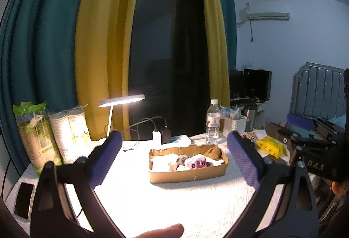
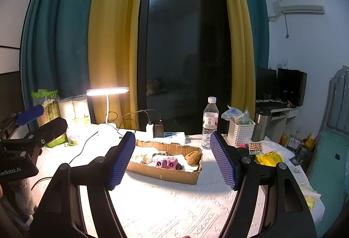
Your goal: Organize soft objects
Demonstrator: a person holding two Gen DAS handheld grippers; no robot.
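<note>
A shallow cardboard box (image 1: 187, 175) (image 2: 174, 174) sits mid-table on a white cloth. Inside lie a pink plush toy (image 1: 197, 162) (image 2: 166, 161), a brown plush toy (image 1: 213, 153) (image 2: 193, 157), a small grey soft toy (image 1: 181, 160) (image 2: 147, 158) and white cloth. My left gripper (image 1: 174, 146) is open and empty, held above the table short of the box. My right gripper (image 2: 171, 148) is open and empty, also short of the box. In the left wrist view the right gripper shows at the right edge (image 1: 305, 140). In the right wrist view the left gripper shows at the left edge (image 2: 39, 120).
A lit desk lamp (image 1: 121, 100) (image 2: 108, 91), stacked paper cups (image 1: 69, 131) (image 2: 74, 107), chargers with cables (image 1: 160, 135), a water bottle (image 1: 212, 122) (image 2: 209, 123), a white basket (image 2: 240, 131), yellow packets (image 1: 270, 146) (image 2: 268, 159) and a phone (image 1: 24, 201) ring the box.
</note>
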